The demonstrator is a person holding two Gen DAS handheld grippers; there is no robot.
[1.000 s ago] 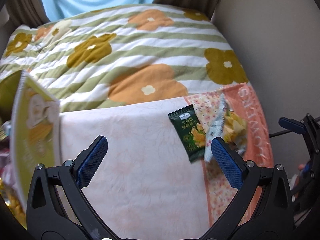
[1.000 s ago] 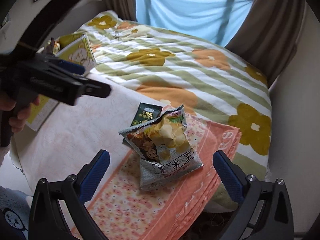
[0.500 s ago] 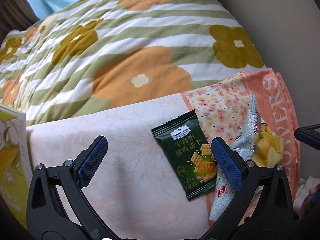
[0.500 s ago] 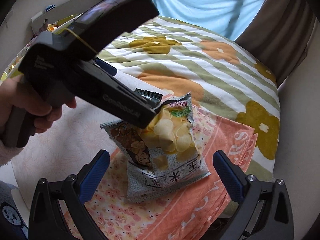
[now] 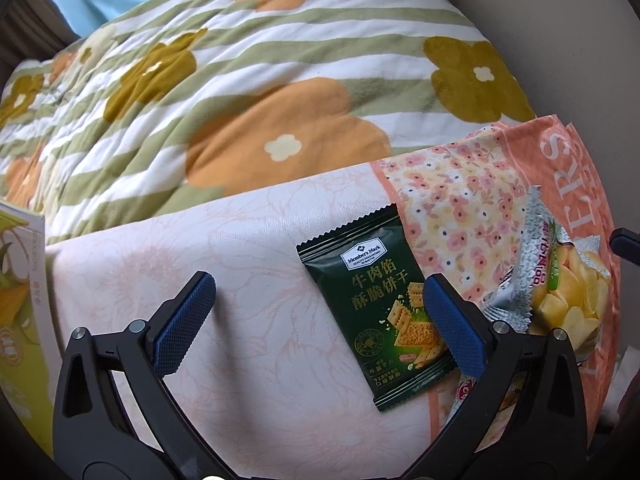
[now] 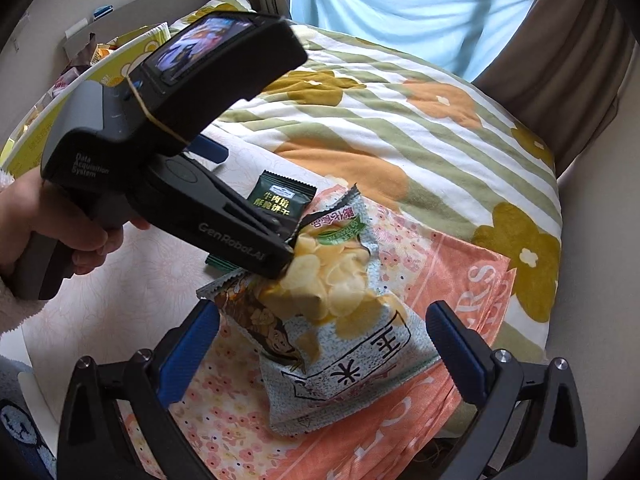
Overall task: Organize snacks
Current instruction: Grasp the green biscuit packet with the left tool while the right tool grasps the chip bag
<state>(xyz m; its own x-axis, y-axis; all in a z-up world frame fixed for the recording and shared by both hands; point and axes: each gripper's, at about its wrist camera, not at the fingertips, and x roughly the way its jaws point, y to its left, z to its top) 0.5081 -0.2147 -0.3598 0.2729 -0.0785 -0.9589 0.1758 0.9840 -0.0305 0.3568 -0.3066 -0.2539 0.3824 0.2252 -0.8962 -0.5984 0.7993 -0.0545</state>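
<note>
A dark green cracker packet [image 5: 380,304] lies flat on a pale pink cloth [image 5: 248,280], its right edge under my left gripper's right finger. My left gripper [image 5: 316,320] is open and empty, low over the cloth, just left of the packet. A silver chip bag [image 5: 560,292] leans at the right on an orange floral towel [image 5: 460,200]. In the right wrist view the chip bag [image 6: 344,320] sits between the fingers of my open, empty right gripper [image 6: 320,344]. The green packet [image 6: 280,200] shows behind the left gripper's body [image 6: 180,140].
A bed with a striped flower quilt [image 5: 240,80] fills the background. A yellow-green box [image 5: 20,320] stands at the left edge; it also shows in the right wrist view [image 6: 80,92] with other snacks. A wall [image 5: 560,20] runs along the right.
My left gripper has moved forward and right, down toward the green packet, which now looks larger. My right gripper has closed in on the chip bag, now between its fingers.
</note>
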